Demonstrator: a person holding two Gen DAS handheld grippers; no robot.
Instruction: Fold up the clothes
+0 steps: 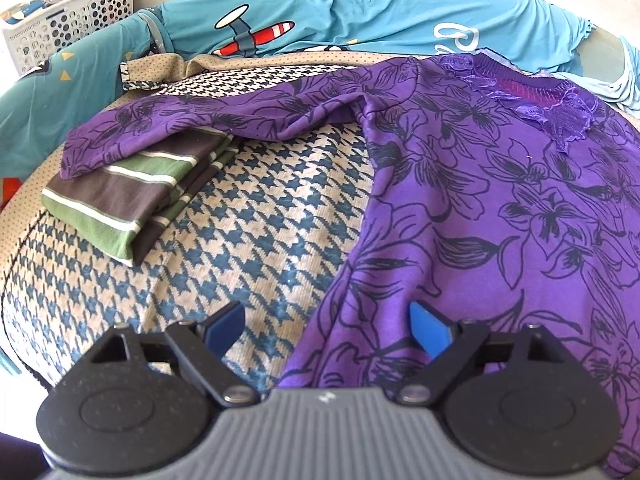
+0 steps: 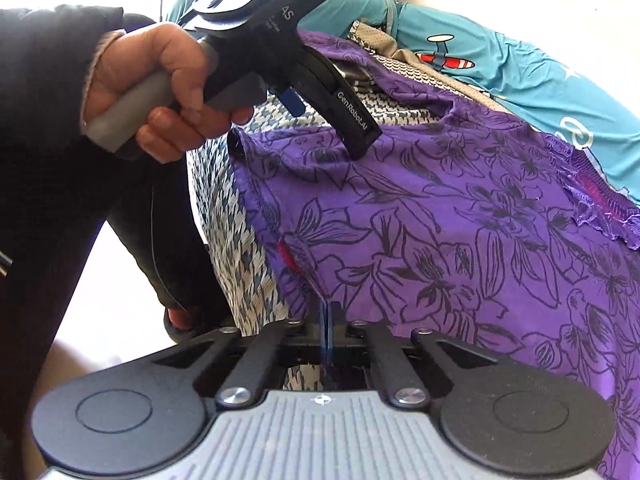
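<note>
A purple shirt (image 1: 500,200) with black flower outlines and a lace neckline lies spread on a houndstooth bed cover (image 1: 248,232), one sleeve stretched to the left. My left gripper (image 1: 328,326) is open just above the shirt's lower left edge, one blue pad over the cover and the other over the purple cloth. In the right wrist view a hand (image 2: 160,88) holds this left gripper (image 2: 328,120) over the shirt (image 2: 440,220). My right gripper (image 2: 328,316) is shut on a pinched fold of the shirt's hem, at the near edge of the bed.
A folded green, brown and white striped garment (image 1: 132,192) lies at the left, with the purple sleeve's end on it. Teal bedding (image 1: 280,8) with an airplane print is bunched along the far side. A white perforated basket (image 1: 60,20) stands at the back left. Dark-clothed legs (image 2: 120,240) stand beside the bed.
</note>
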